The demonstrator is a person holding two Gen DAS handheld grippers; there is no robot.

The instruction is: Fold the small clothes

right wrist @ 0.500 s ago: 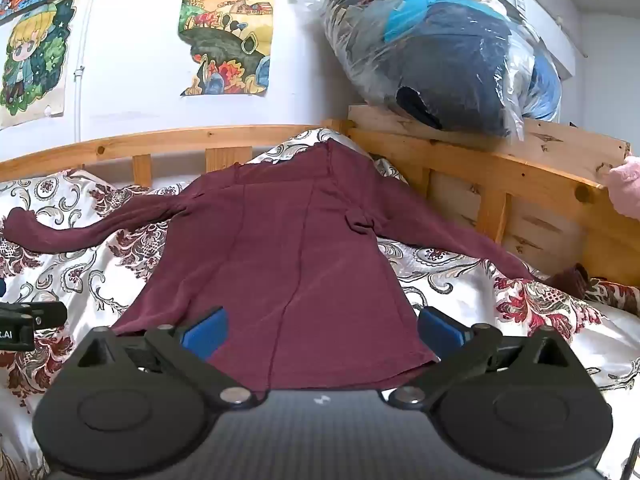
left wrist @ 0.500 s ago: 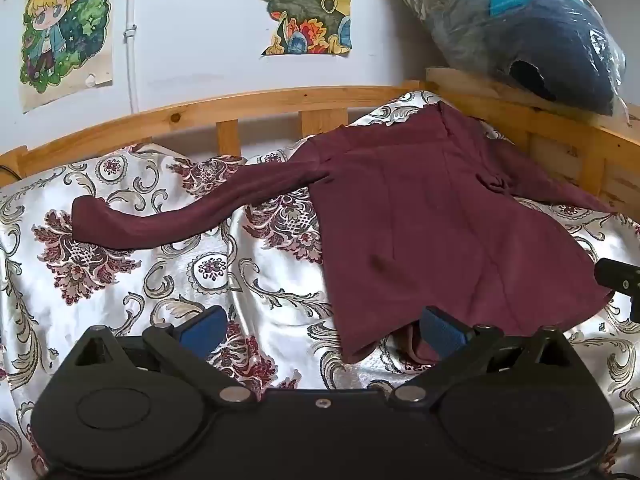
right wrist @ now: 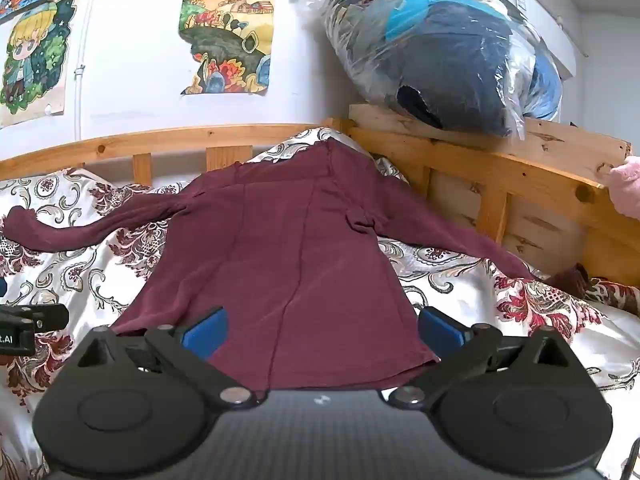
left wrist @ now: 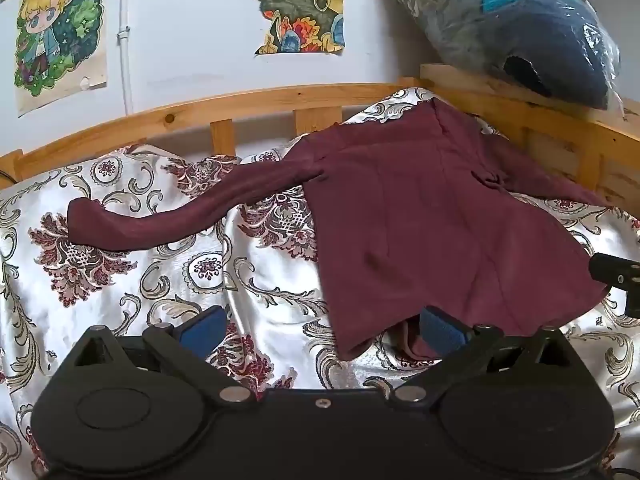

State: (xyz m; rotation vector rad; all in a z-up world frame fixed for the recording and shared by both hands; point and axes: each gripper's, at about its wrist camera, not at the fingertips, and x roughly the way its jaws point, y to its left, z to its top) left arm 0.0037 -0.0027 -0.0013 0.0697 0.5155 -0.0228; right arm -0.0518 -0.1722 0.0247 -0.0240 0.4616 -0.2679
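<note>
Left wrist view shows the left gripper (left wrist: 322, 330) spread wide at the hem corner of the dark red long-sleeved knit top (left wrist: 420, 224), lying flat on the floral satin bedspread (left wrist: 120, 280), while the right gripper (right wrist: 322, 330) is spread over the hem.

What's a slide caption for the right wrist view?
Open right gripper at the hem of a maroon top spread flat on the bedspread.

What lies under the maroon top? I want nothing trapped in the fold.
Only the floral bedspread shows around the top. At its hem a turned-under layer peeks out; anything beneath the body is covered.
</note>
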